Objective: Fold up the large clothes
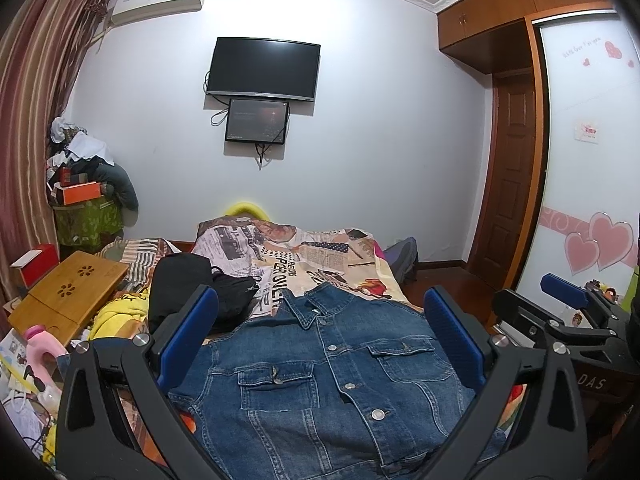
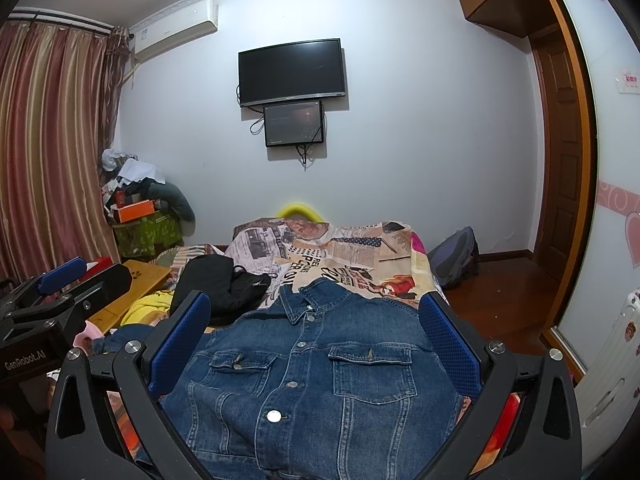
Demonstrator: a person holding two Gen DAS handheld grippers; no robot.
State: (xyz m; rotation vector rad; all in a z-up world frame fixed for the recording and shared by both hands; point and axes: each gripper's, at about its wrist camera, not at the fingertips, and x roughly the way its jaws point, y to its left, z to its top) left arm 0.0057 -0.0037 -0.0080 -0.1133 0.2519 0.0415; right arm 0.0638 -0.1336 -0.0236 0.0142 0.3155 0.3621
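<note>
Clutter at left edge: a bamboo lap desk (image 1: 68, 300) and a pink bottle (image 1: 38, 346) sit at the lower left of the left wrist view; a sleeve swung outward during a fold could probably catch them.
Black garment: a dark bundle (image 1: 200, 292) lies left of centre, just beyond the jacket's shoulder; it might get dragged along if the far edge is gripped carelessly.
Denim jacket: the denim jacket (image 1: 332, 376) fills the lower centre of both views, spread front up and buttoned on the printed bedspread (image 1: 312, 260), collar toward the far wall.
Jacket risk: the denim looks stiff and heavy, so a shallow pinch on one layer may slip, and the fold could come out skewed.
Left gripper: the left gripper (image 1: 320, 328) has its blue pads (image 1: 188, 336) spread wide, holding nothing, apparently above the jacket; contact cannot be told.
Right gripper: the right gripper (image 2: 316, 332) is likewise spread wide and empty, framing the chest pockets.
Right edge: the jacket's right side lies near the bed edge in the lower right; cloth pushed that way may slide to the wooden floor (image 2: 500, 300).
</note>
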